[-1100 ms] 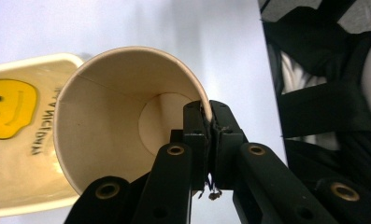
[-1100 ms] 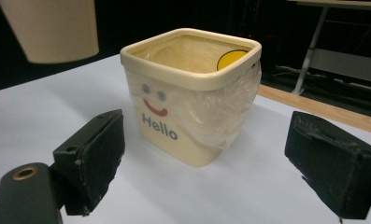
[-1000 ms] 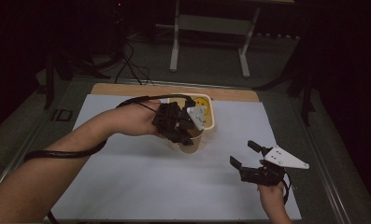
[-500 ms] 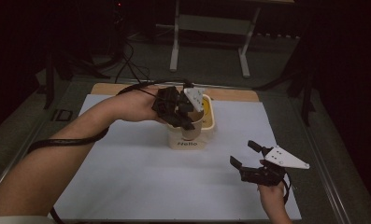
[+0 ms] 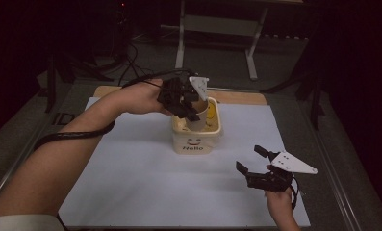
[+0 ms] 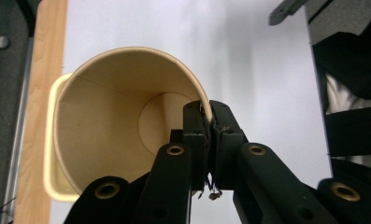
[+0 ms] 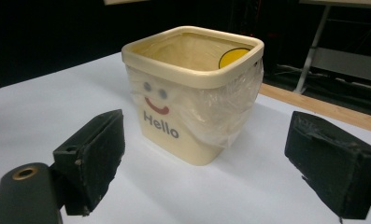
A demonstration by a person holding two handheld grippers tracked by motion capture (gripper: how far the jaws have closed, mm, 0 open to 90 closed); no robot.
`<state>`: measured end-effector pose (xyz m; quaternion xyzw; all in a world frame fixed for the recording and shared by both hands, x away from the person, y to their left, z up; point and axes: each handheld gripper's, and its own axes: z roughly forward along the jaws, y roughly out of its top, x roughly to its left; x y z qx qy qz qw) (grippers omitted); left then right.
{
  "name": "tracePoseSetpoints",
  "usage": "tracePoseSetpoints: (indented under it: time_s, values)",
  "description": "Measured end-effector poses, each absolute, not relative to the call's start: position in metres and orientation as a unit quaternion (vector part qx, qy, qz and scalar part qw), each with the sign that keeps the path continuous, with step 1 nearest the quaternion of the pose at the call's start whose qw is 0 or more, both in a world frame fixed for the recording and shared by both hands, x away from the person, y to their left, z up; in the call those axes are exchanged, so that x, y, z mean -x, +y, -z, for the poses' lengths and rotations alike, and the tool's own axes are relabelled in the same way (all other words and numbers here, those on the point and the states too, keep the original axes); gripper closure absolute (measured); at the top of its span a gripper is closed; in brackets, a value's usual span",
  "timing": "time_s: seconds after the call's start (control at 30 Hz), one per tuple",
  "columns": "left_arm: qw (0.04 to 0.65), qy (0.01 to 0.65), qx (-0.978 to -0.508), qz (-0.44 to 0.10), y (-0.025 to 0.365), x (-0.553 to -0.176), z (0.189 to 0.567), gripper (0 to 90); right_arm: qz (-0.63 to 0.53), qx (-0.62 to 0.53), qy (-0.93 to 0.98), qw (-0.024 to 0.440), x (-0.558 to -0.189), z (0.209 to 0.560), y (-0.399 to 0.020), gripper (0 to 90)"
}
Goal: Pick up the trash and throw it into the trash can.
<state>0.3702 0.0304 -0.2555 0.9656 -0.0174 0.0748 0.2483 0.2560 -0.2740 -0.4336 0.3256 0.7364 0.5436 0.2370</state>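
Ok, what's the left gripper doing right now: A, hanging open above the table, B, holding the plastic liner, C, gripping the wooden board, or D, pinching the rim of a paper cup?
D: in the left gripper view the left gripper has its jaws closed on the rim of the paper cup, over the yellow bin.

- A white sheet (image 5: 145,178) covers the table.
- A wooden board (image 5: 239,97) lies along the sheet's far edge.
- Beyond the board, a white metal stand (image 5: 217,29) rises from the dark floor.
- Black cables (image 5: 126,53) lie left of the stand.
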Motion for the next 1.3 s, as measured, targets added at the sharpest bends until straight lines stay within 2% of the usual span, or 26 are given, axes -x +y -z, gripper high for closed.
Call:
tracePoseSetpoints:
  time_s: [0.57,1.2,1.23,1.3]
  values:
    - [0.243,-0.019,-0.966,-0.081,0.022,-0.400,0.253,87.6,-0.543,-0.324,0.739,0.235,-0.255,0.434,-0.273,12.1]
    - [0.245,0.017,-0.966,-0.085,0.022,-0.434,0.255,87.0,-0.540,-0.323,0.742,0.230,-0.256,0.436,-0.273,12.0]
    - [0.245,0.019,-0.966,-0.086,0.021,-0.435,0.256,86.3,-0.540,-0.323,0.742,0.230,-0.256,0.436,-0.273,12.1]
    - [0.254,0.033,-0.963,-0.079,0.020,-0.436,0.258,76.2,-0.540,-0.323,0.742,0.230,-0.256,0.436,-0.273,12.1]
